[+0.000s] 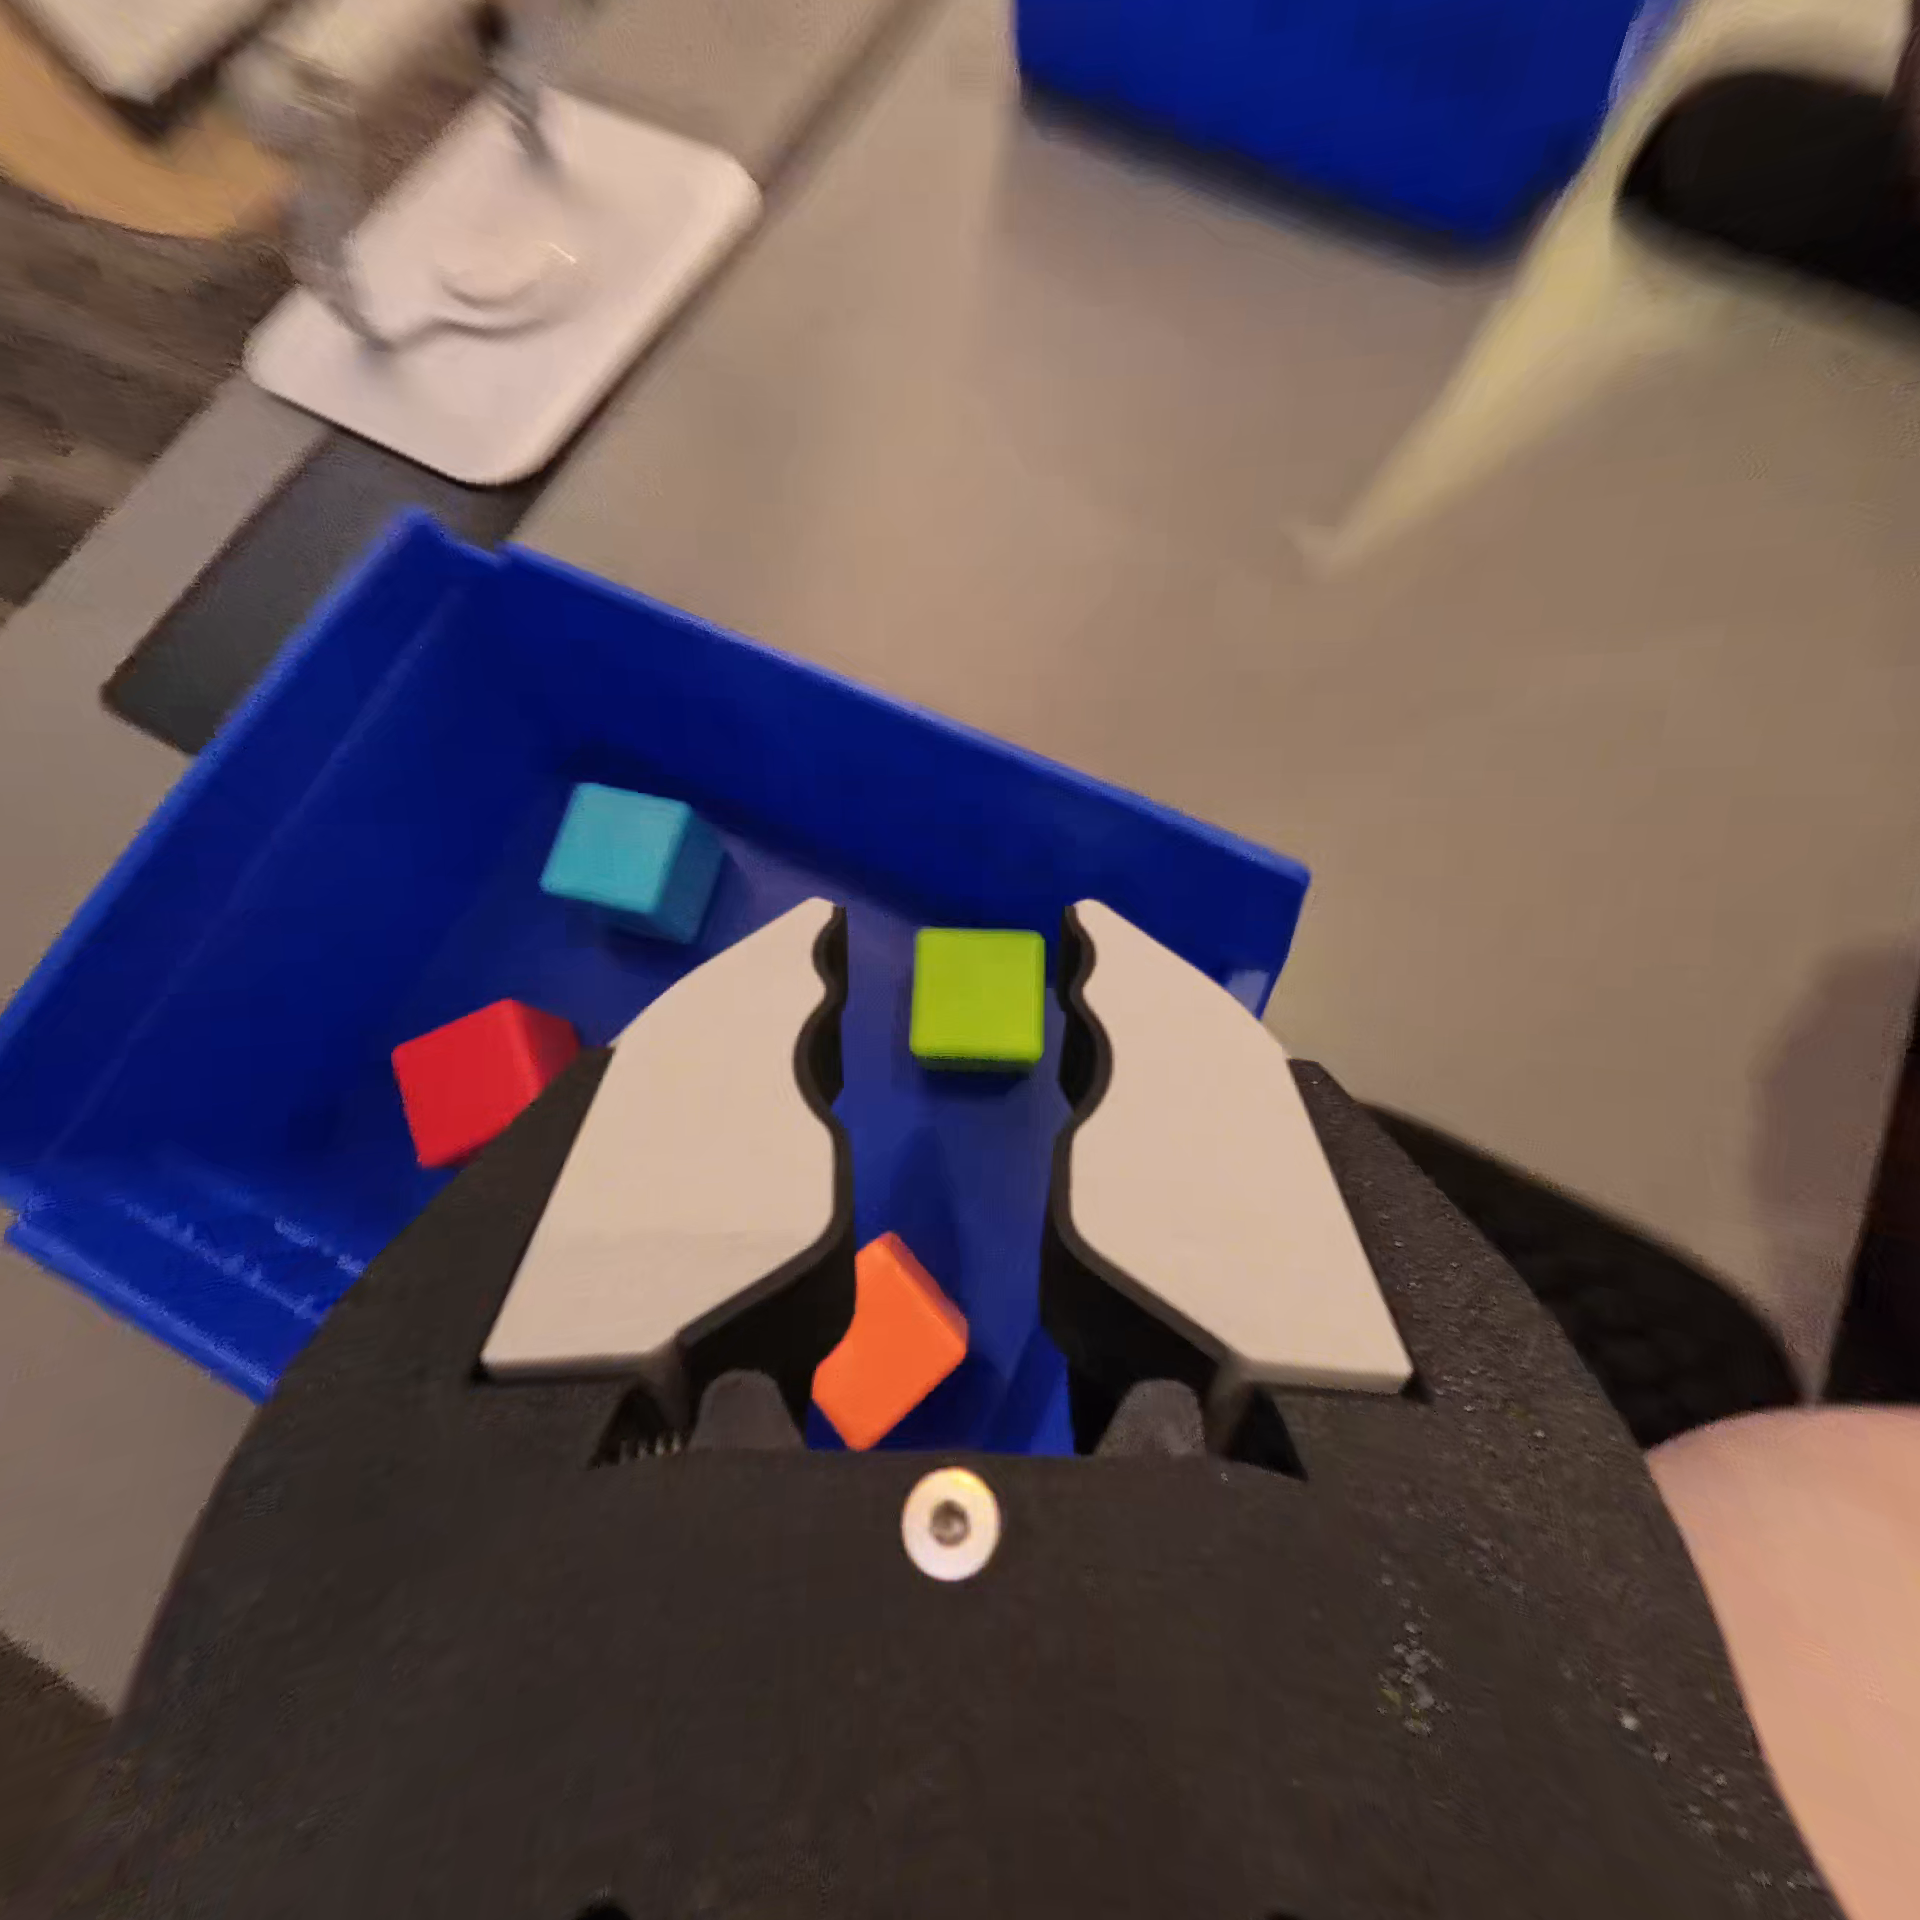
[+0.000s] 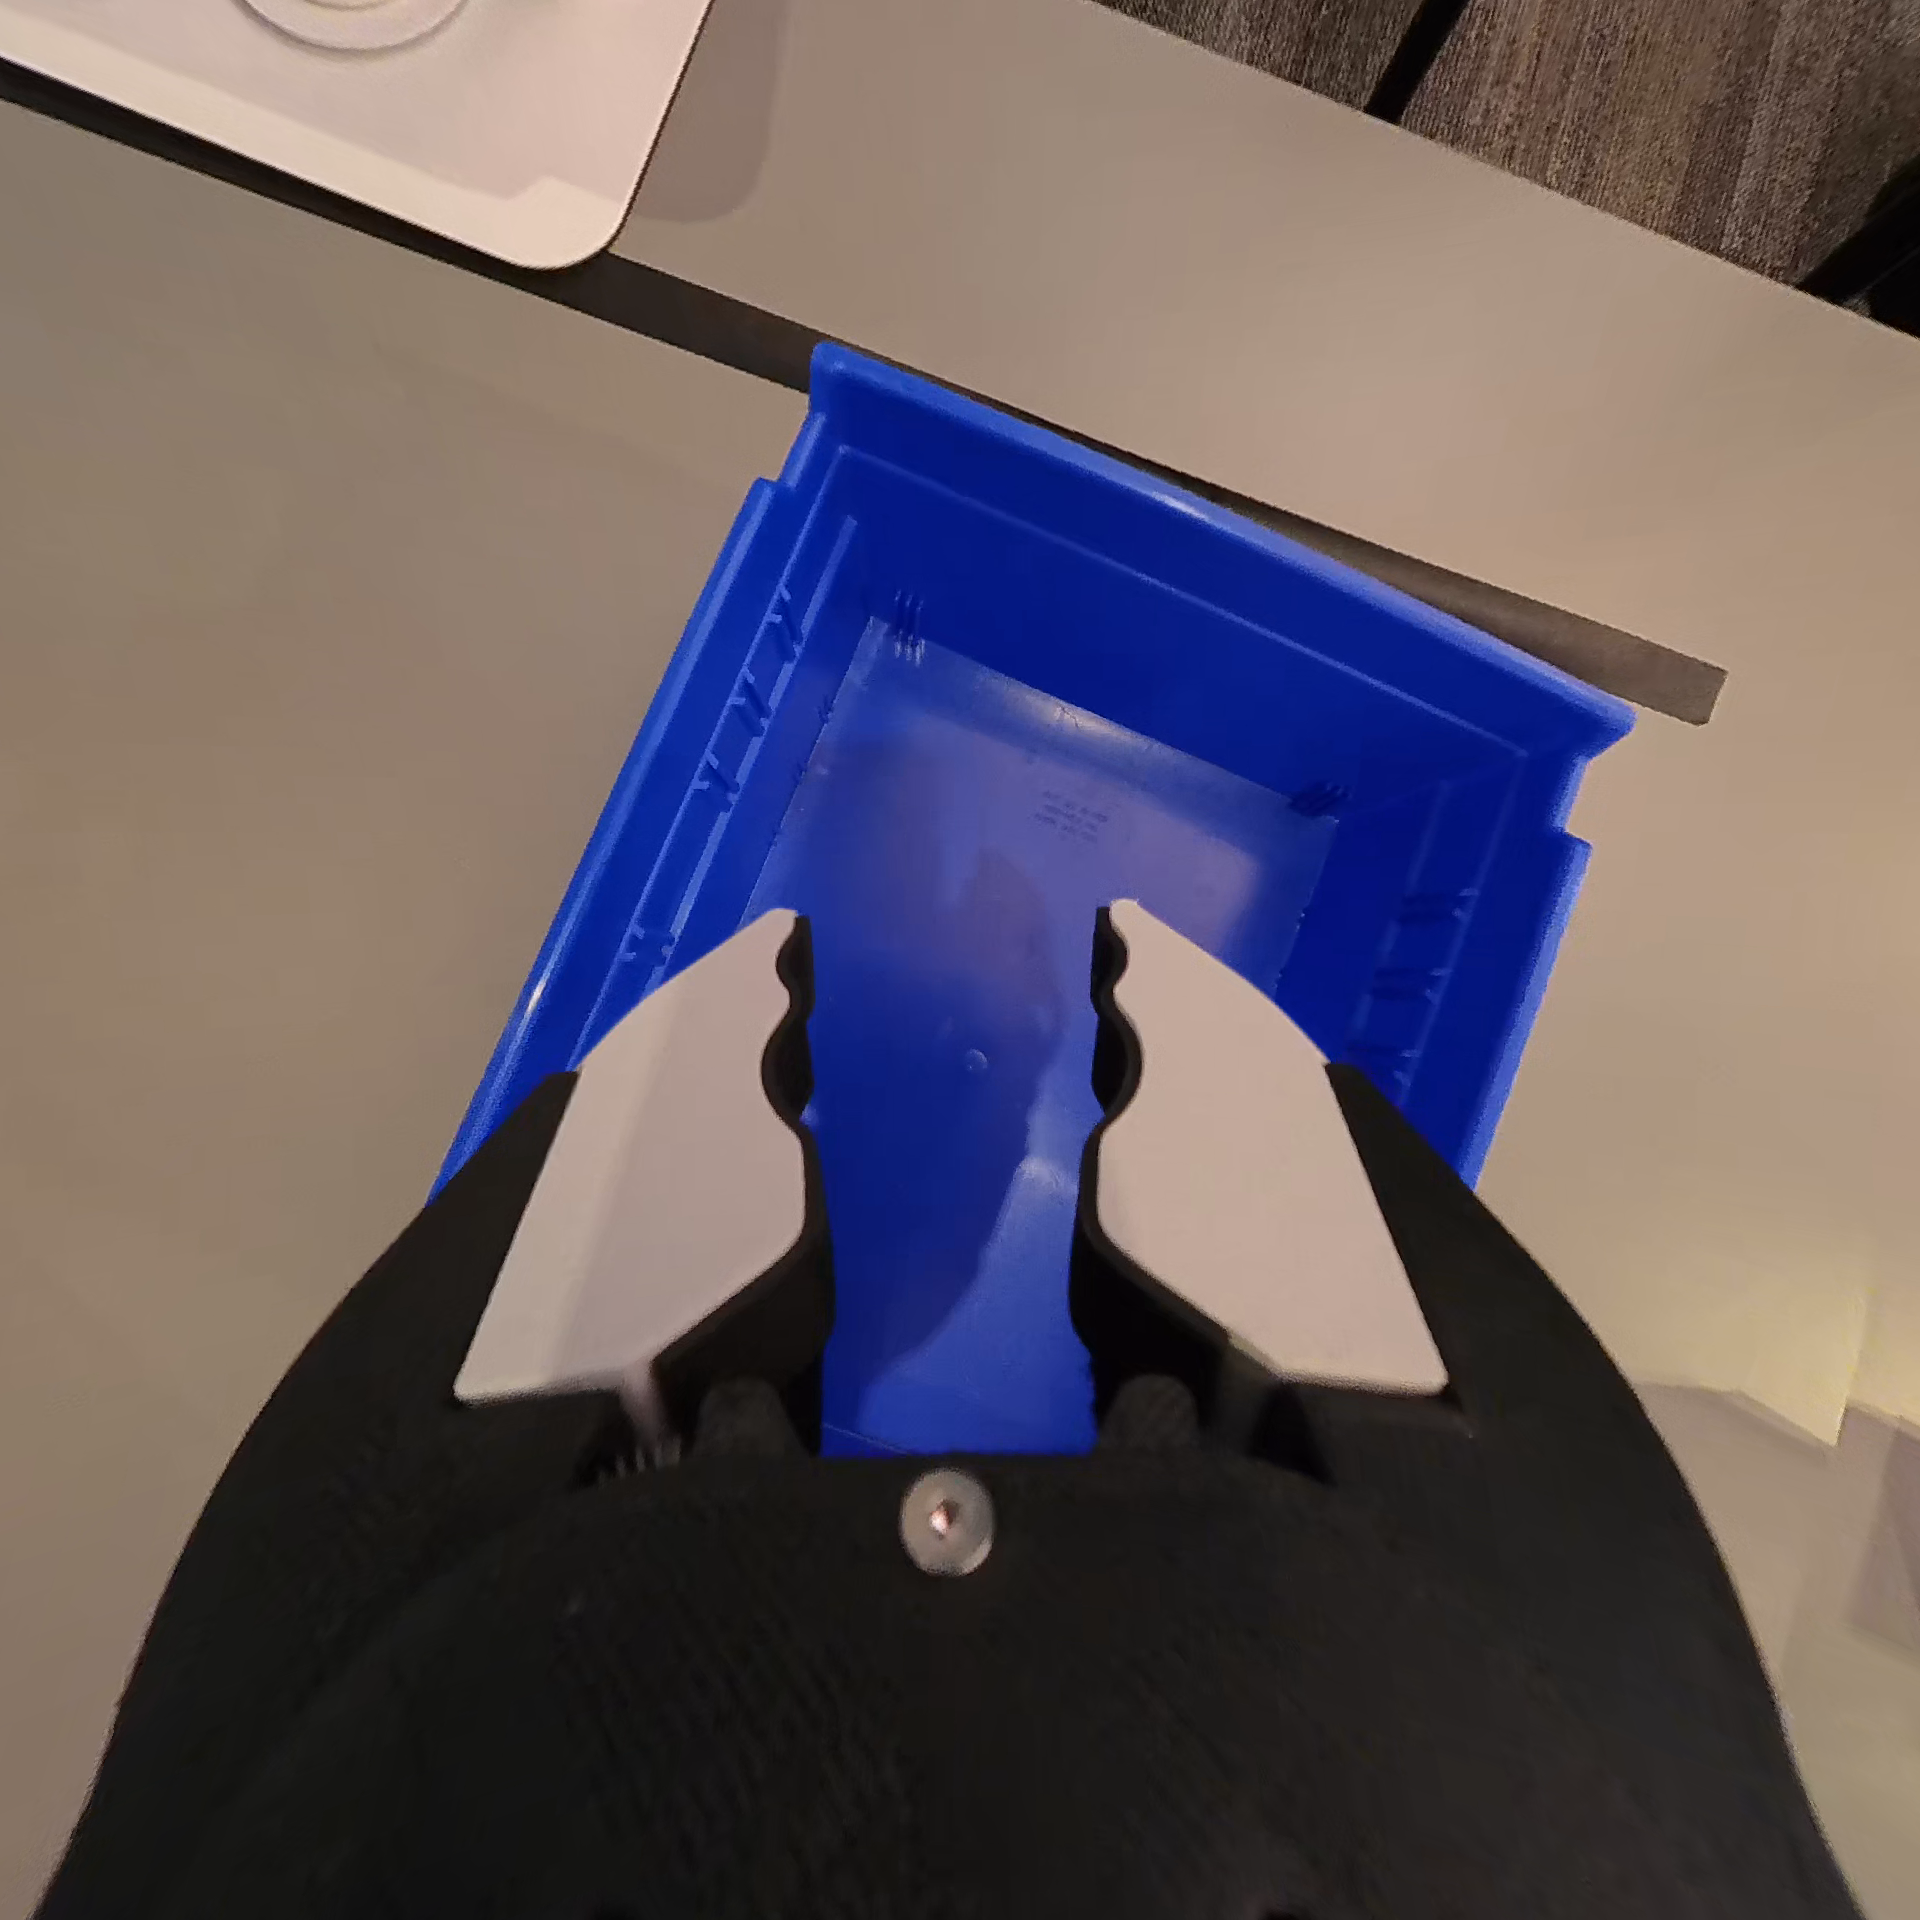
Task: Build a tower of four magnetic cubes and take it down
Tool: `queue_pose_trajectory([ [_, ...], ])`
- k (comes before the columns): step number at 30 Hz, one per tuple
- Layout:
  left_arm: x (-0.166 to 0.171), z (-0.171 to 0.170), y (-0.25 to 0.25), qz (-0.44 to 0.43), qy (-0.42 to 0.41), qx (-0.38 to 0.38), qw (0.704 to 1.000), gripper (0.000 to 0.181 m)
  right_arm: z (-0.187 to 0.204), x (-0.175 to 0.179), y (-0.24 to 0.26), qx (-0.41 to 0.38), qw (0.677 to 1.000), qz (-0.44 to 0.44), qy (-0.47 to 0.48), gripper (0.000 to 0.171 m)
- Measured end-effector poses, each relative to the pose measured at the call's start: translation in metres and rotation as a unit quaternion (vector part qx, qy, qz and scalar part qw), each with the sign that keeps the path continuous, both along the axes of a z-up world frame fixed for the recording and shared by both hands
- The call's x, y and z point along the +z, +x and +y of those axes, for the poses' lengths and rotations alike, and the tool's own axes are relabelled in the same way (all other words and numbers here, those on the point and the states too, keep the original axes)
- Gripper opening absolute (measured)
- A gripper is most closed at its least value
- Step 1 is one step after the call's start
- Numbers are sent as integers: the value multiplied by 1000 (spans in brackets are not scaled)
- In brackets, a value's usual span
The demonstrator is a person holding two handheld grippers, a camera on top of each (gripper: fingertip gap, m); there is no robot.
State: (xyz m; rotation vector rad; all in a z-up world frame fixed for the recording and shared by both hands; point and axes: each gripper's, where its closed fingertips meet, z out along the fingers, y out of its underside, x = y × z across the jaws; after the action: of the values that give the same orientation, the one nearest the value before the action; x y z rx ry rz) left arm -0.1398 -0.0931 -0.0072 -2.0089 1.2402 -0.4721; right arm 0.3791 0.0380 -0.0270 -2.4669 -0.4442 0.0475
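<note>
A grey table (image 1: pixel 1039 499) carried everything. On it sat a blue bin (image 1: pixel 343 831), and a second blue bin (image 1: pixel 1330 114) stood farther back, well apart from the first. In the right wrist view a blue bin (image 2: pixel 1195 582) rested against a dark strip (image 2: pixel 1558 644) in the tabletop. A white flat slab (image 1: pixel 499 312), blurred, perhaps a stand's base, lay near the far edge.

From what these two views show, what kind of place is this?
Probably an office or lab desk, though I cannot be sure: a smooth grey table, a white monitor-type stand base at its far edge, and blue plastic storage bins like workshop parts bins.
</note>
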Motion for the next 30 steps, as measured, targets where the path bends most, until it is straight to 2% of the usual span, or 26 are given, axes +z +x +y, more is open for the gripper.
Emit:
queue_pose_trajectory([
  [3,-36,1,16,96,-21,-34,995,37,0,-2,1,-1,1000,-2,-4,53],
  [6,-69,-2,24,151,-109,-31,982,44,-1,-2,1,0,1000,1,-4,53],
  [8,-86,2,20,198,-130,-18,971,54,-1,-2,3,-2,1000,2,-5,53],
  [15,-117,1,10,269,-169,-12,948,60,-2,-6,9,-5,1000,6,-17,53],
  [19,-134,2,3,299,-180,-15,937,51,-4,-8,8,-1,1000,4,-25,53],
  [25,-125,4,-4,313,-156,-18,937,49,-5,-8,8,2,1000,8,-26,53],
  [30,-68,20,-8,276,-41,36,960,49,-6,-10,12,0,999,16,-34,54],
])
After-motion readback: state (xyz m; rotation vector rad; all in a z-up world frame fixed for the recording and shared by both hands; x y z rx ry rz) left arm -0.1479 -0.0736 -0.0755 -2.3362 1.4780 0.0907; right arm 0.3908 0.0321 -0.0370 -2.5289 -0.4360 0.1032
